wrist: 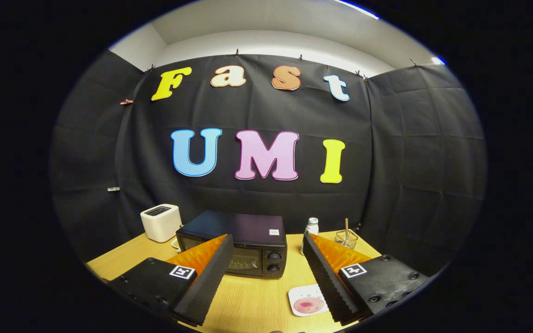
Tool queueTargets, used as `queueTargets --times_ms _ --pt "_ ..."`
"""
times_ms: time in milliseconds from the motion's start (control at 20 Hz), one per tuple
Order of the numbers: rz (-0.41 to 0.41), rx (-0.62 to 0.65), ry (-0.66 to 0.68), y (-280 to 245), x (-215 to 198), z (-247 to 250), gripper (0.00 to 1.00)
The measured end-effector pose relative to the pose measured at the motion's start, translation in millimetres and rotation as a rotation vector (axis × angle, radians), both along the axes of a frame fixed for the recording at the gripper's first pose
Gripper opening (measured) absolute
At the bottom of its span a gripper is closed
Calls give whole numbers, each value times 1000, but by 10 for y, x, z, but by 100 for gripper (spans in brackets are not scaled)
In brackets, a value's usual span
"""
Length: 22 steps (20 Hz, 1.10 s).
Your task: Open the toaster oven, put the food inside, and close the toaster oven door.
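Broadly, the wooden tabletop (257,296) carries a dark toaster oven (243,247), door closed, beyond the tongs (266,243), whose fingers stand wide apart, empty. Nearer, between them, a small plate (307,300) holds pinkish food (308,305).

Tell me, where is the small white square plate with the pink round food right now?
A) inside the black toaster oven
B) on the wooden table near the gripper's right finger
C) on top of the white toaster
B: the white square plate lies on the wooden table before the closed black toaster oven, beside the open gripper's right finger.
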<state>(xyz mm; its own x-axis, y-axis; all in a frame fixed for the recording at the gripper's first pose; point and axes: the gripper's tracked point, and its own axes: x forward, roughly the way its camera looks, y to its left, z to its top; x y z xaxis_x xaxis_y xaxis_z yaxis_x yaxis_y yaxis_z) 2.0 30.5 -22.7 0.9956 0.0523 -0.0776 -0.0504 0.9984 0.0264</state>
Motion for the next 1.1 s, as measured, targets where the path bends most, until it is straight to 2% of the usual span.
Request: queueTargets --times_ms 300,550,850,1100 --pt "32 4 32 206 178 -110 98" --pt "33 45 77 426 499 -198 98" --pt "46 34 153 812 877 -527 98" --pt "20 42 207 1088 1215 -818 98"
